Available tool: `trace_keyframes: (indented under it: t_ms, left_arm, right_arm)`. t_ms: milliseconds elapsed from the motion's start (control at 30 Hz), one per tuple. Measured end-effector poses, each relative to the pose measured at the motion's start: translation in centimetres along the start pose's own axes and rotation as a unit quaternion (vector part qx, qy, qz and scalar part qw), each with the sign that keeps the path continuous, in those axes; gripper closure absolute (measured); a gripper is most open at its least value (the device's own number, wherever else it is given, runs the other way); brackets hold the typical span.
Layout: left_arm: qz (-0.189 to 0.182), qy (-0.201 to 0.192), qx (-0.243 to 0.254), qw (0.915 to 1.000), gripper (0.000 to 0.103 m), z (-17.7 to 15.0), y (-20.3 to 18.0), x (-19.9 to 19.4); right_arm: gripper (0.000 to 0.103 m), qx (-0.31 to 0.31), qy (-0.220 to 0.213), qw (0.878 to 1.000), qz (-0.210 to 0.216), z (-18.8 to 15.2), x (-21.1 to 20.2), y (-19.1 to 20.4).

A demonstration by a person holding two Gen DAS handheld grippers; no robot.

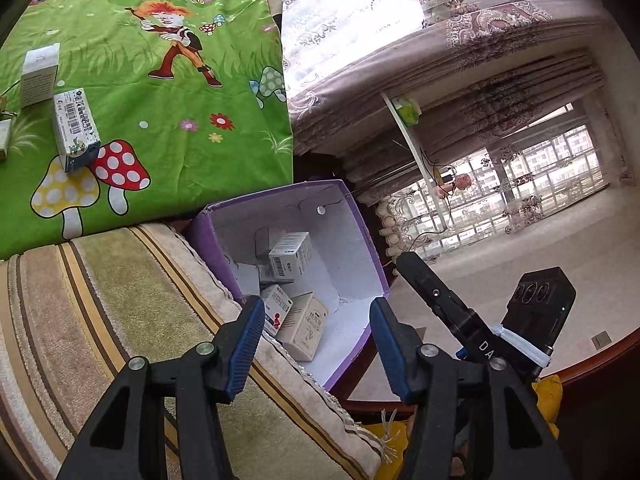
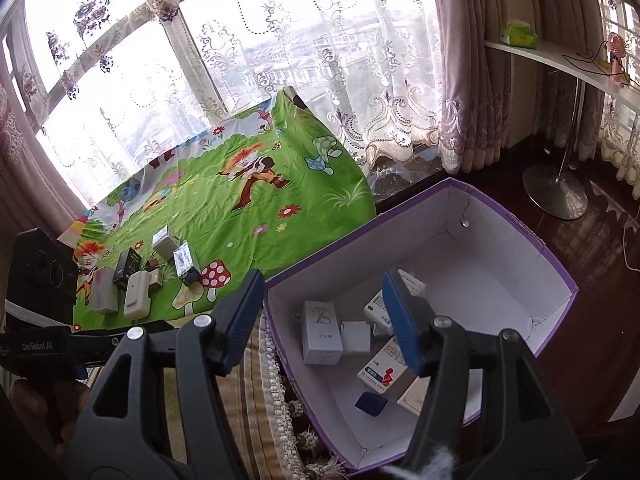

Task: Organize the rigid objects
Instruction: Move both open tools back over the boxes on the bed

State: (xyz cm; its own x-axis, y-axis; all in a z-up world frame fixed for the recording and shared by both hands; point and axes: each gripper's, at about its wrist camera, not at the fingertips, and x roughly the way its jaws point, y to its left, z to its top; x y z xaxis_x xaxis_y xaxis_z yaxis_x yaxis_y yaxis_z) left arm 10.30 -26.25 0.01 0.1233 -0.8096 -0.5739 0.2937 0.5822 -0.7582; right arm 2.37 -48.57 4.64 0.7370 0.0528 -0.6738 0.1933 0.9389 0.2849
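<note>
Both claws are hovering over the purple box (image 2: 556, 276), which is sitting at about 4 o'clock from the green cartoon sheet (image 2: 256, 200): the left gripper (image 1: 316, 312) and the right gripper (image 2: 324, 284) are each standing partly open, gripping nothing. Several small cartons (image 2: 322, 332) are lying loose on the box floor. More cartons (image 2: 132, 280) are waiting on the sheet, toward 9 o'clock from the box.
</note>
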Motion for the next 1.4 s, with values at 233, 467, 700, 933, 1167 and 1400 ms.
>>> trace_keyframes:
  t_ms: [233, 467, 700, 933, 1167, 1400]
  left_arm:
    - [0.016, -0.028, 0.004, 0.9995, 0.047, 0.4, 0.6, -2.1]
    - [0.072, -0.089, 0.017, 0.9932, 0.042, 1.7, 2.1, -6.4]
    - [0.146, -0.151, 0.017, 0.9776, 0.034, 2.9, 4.6, -11.3]
    - [0.194, -0.183, -0.008, 0.9637, 0.028, 3.2, 8.0, -15.1]
    - [0.238, -0.198, -0.021, 0.9506, 0.026, 3.6, 10.5, -17.7]
    - [0.291, -0.206, -0.030, 0.9336, 0.021, 5.0, 13.3, -20.8]
  right_arm:
    - [0.036, -0.013, 0.008, 1.000, 0.012, -0.2, 0.3, 1.2]
    - [0.034, -0.025, 0.017, 0.999, 0.020, -0.2, 0.8, 2.3]
    - [0.032, -0.046, 0.026, 0.998, 0.030, -0.1, 1.7, 4.3]
    - [0.032, -0.076, 0.036, 0.996, 0.044, 0.2, 2.8, 7.1]
    - [0.031, -0.110, 0.052, 0.991, 0.059, 0.4, 4.5, 10.7]
    - [0.030, -0.145, 0.061, 0.985, 0.076, 1.4, 6.4, 14.8]
